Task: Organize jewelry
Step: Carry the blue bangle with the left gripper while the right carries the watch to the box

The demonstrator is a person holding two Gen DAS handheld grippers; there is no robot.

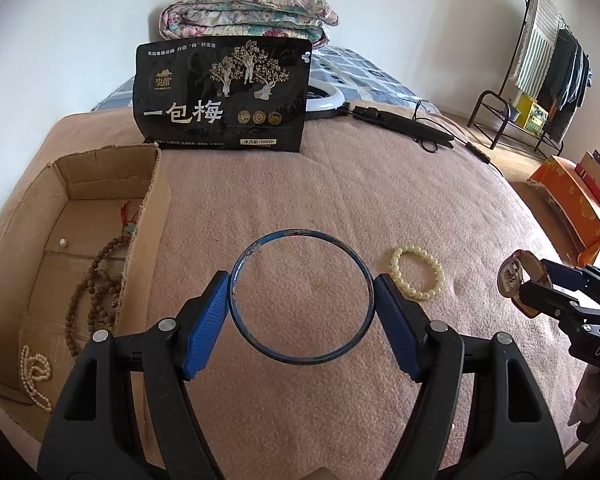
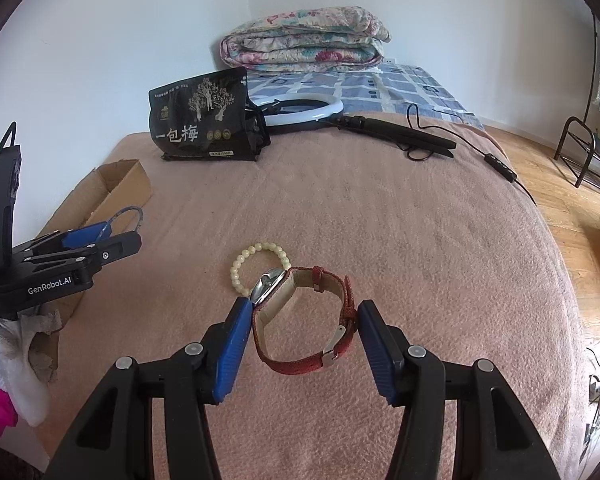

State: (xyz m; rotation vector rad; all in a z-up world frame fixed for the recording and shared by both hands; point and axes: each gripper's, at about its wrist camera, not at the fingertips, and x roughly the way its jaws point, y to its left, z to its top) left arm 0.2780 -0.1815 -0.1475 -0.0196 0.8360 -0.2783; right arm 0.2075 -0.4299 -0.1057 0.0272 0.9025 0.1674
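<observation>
My left gripper (image 1: 302,296) is shut on a thin blue bangle (image 1: 236,276), held flat above the pink blanket; both blue pads press its rim. My right gripper (image 2: 304,314) is shut on a red-strapped wristwatch (image 2: 300,362), its silver face turned left against the left pad. The watch (image 1: 512,276) also shows at the right of the left wrist view, and the bangle (image 2: 134,212) at the left of the right wrist view. A cream bead bracelet (image 1: 418,272) (image 2: 256,252) lies on the blanket between the two grippers. A cardboard box (image 1: 150,208) (image 2: 120,182) at the left holds brown bead strings (image 1: 96,292) and a pearl string (image 1: 34,372).
A black snack bag (image 1: 220,96) (image 2: 202,116) stands at the back of the blanket (image 1: 320,184). Behind it lie a ring light (image 2: 304,110) with its black handle and cable, and a folded floral quilt (image 1: 244,10). A clothes rack (image 1: 548,60) and wooden floor are at the right.
</observation>
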